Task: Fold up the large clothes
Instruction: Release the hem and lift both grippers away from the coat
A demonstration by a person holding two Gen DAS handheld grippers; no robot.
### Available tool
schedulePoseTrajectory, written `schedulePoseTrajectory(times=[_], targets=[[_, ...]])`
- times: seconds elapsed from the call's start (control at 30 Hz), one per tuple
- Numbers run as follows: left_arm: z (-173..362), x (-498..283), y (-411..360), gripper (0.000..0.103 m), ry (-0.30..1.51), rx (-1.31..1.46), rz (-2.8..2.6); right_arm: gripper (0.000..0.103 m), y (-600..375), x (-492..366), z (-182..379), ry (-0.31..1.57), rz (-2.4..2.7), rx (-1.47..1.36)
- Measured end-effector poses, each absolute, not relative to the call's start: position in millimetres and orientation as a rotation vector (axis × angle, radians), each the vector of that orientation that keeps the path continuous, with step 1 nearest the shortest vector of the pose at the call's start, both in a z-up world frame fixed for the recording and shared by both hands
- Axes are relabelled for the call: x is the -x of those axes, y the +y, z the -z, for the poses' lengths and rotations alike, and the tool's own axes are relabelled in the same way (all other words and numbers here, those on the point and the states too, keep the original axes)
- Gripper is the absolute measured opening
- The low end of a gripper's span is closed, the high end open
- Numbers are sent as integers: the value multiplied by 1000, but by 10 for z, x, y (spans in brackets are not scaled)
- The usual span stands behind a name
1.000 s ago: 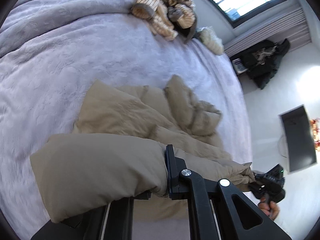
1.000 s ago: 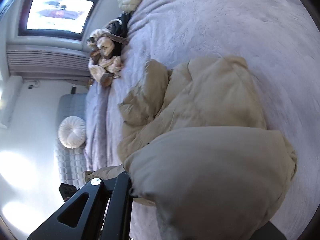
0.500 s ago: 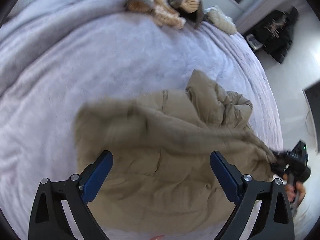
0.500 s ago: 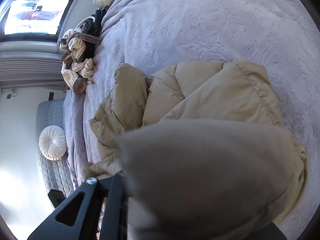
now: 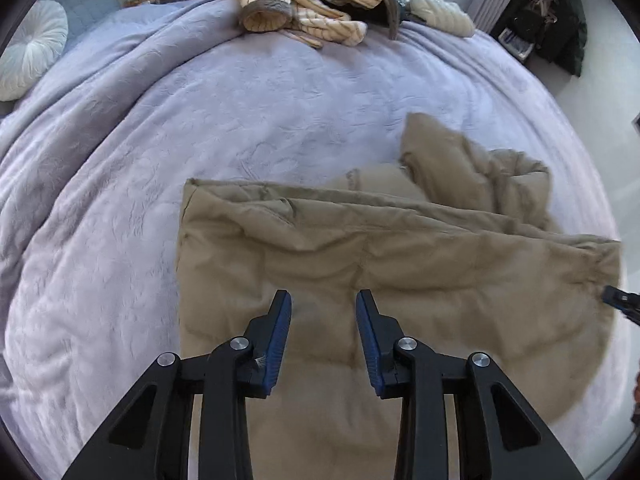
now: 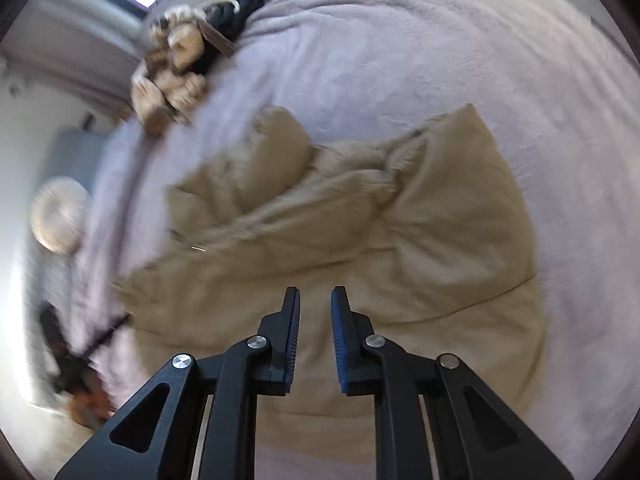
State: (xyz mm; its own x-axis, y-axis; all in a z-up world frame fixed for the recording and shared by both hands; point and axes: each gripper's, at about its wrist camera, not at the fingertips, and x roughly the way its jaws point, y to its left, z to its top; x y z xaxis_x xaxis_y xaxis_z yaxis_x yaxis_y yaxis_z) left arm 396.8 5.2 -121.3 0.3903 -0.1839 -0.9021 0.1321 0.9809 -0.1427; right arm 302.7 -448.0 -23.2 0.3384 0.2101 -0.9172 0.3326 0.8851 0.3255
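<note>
Nearest to me, my left gripper [image 5: 323,334] hangs over the tan puffer jacket [image 5: 360,264] with its jaws parted and nothing between them; they have just been closing from a wide spread. My right gripper [image 6: 315,334] is the same: a narrow gap, empty, jaws just closing, pointing down at the jacket's near panel.

The jacket lies on the lavender bedspread [image 5: 200,120], its near part laid up over itself into a flat slab with a straight far edge. I judge one fold done. Beyond that edge a bunched sleeve [image 5: 472,176] sticks out untucked, so the sleeve and at least one more fold are left.

Farther from the jacket, at the bed's far end, sits a heap of striped clothes [image 5: 304,8], untouched, with a round white cushion [image 5: 32,48] off the bed.
</note>
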Motion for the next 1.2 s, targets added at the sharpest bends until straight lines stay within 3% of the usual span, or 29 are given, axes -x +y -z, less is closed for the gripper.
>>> schedulePoseTrajectory(times=[0.13, 0.2, 0.3, 0.7, 0.93, 1.2], targets=[[1472, -4226, 70, 37, 1165, 60, 144, 16, -4810, -3090, 389, 1212, 244, -401], [1599, -4367, 71, 37, 1168, 64, 120, 9, -4994, -3150, 482, 1202, 270, -416], [1731, -4535, 63, 37, 1171, 84, 98, 8, -5202, -3276, 660, 1201, 291, -472], [1944, -4846, 78, 37, 1158, 139, 78, 0, -5407, -3609, 1140, 1221, 330, -487], [1604, -4820, 338, 37, 1127, 199, 1, 5, -5373, -3596, 931, 1201, 338, -470], [1295, -4269, 470, 37, 1137, 157, 23, 6, -5173, -3280, 485, 1149, 304, -452]])
